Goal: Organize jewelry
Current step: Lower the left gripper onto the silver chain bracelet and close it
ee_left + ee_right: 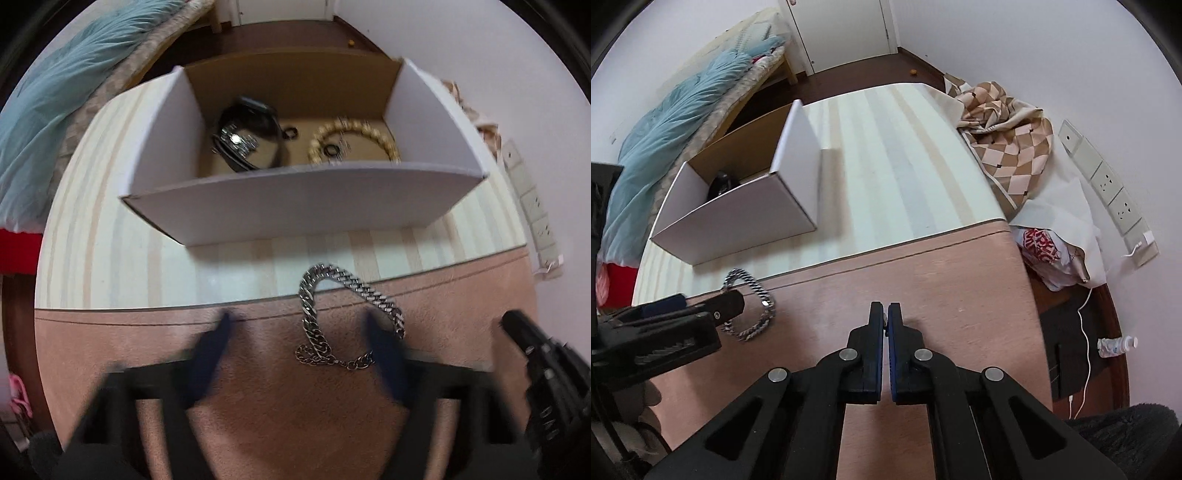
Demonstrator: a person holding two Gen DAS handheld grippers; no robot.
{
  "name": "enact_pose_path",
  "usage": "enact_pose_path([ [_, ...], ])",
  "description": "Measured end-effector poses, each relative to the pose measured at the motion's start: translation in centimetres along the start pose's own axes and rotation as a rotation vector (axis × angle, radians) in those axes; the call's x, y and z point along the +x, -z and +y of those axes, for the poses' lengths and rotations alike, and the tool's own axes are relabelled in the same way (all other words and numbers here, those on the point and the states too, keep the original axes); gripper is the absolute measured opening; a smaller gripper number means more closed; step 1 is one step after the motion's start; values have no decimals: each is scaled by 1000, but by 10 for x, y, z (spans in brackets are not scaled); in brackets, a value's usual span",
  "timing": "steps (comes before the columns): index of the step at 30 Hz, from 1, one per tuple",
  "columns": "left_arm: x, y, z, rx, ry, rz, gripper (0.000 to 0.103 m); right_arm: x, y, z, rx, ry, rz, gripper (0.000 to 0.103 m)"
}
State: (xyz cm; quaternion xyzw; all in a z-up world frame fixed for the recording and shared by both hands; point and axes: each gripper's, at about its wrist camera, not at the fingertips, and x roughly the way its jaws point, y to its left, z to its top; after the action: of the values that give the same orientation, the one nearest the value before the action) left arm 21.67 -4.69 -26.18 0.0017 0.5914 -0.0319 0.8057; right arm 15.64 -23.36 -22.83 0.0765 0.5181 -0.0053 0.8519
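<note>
Now, line by line:

Surface: the desk (960, 280) carries a pinkish-brown mat nearest the cameras and a pale striped cover behind it.

Chain: a heavy silver chain bracelet (332, 314) lies in a loose loop across the edge where mat and striped cover meet, in front of the box and apart from it.

Box: a white cardboard box (295, 206) with a brown inside stands open on the striped cover, beyond the chain.

Box contents: a black watch (247, 136) with a shiny metal part lies at the left of the box floor; a ring of cream-coloured beads (354, 142) lies at the right; 2 small dark rings sit there as well, 1 between watch and beads, 1 inside the bead ring.

Left tongs: the left tongs (299, 328) are motion-blurred and stand part open, 1 finger on each side of the chain; their right finger overlaps the chain in the left wrist view, but whether it touches I cannot tell. Nothing is gripped.

Right tongs: the right tongs (885, 314) are pressed together with nothing between them, over bare mat to the right of the chain.

Surroundings: a blue quilt (665, 122) lies on a bed to the left, and a checked cloth (1008, 122) is bunched at the desk's far right.
</note>
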Motion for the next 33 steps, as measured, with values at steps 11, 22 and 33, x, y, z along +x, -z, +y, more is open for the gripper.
enact_pose_path([
  [11,-25,10,22,-18,78,-84,4,-15,-5,4,21,-67,-24,2],
  [22,-109,7,52,-32,207,-186,0,-60,-26,33,2,-190,-84,2],
  [33,-183,-50,61,70,237,-315,5,-104,-84,68,-57,-279,-176,2],
])
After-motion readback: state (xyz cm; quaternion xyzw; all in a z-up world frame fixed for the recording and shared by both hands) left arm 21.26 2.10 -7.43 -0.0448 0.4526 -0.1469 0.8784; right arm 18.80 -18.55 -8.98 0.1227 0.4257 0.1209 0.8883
